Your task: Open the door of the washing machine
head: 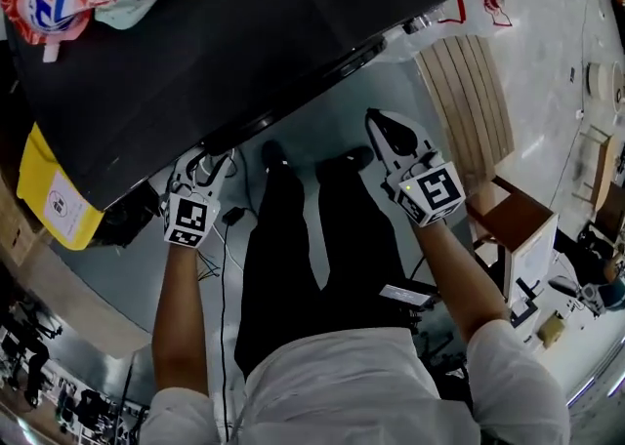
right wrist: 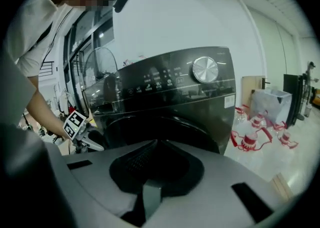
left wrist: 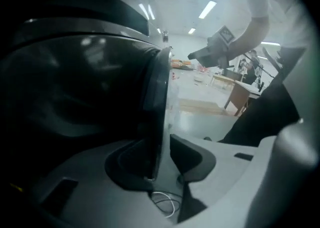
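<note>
Washing machine (right wrist: 170,107) (dark) on pale floor (head: 332,126)

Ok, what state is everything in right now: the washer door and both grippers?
washing machine door: looks closed, flush with the machine's front.
left gripper: open, its fingers on either side of the door's edge.
right gripper: shut, empty, held off the machine.
</note>
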